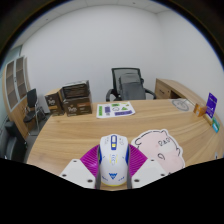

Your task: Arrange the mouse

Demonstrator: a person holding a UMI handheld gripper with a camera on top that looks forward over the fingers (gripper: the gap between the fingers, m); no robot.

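Gripper view, looking along the two fingers across a long wooden table (70,135), and the mouse (112,158) sits right between them. It is white with a blue mark at its near end, pointing straight ahead. The gripper (113,172) has its purple pads (93,166) close against both flanks; the jaws look pinched on the mouse, no gap showing on either side. Holding it by the sides makes sense: flat flanks, and the body stays level.

Just right of the mouse lies a pink mat (160,150) with a cartoon print, its edge near the right finger. My read: that is where the mouse belongs, so a short carry to the right is likely what remains. Whether the mouse is lifted or resting on the wood, I cannot tell.

Further off, a card (114,106) of coloured items lies mid-table, boxes (72,97) stand at the far left, and a chair (129,83) waits behind.
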